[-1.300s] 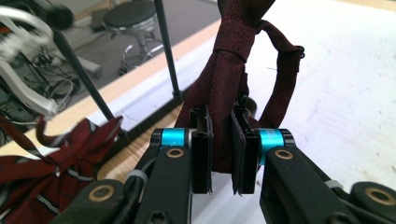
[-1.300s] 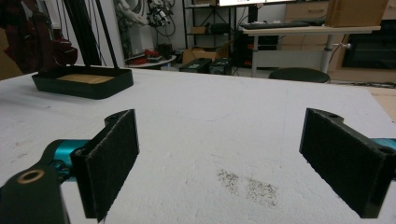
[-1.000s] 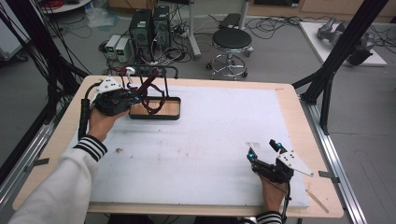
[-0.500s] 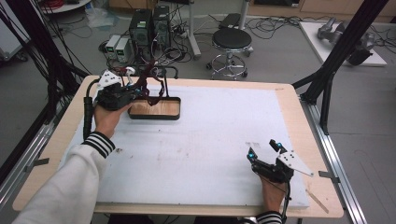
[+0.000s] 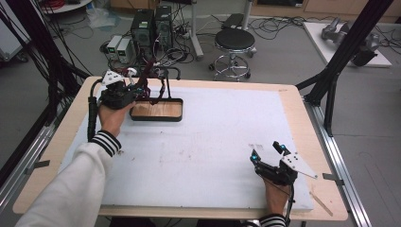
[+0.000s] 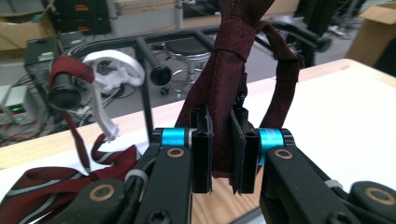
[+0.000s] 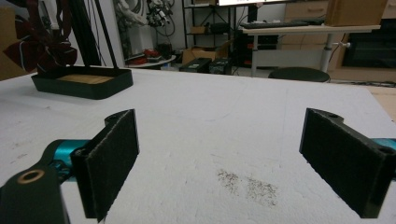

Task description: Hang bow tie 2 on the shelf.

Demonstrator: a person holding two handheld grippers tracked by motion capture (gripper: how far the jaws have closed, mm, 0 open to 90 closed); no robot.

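Left gripper (image 6: 219,154) pulled back leftward off tray (image 5: 156,116), jaws clamping dark red tie (image 6: 224,88); right gripper (image 5: 267,153) unmoved, jaws wide apart.

No legible text, labels, brands or numbers in any view. The small box (image 6: 14,109) at 9 o'clock in the left gripper view has a green lit readout, too blurred to read. Cardboard boxes and equipment in the background carry no markings that can be made out.
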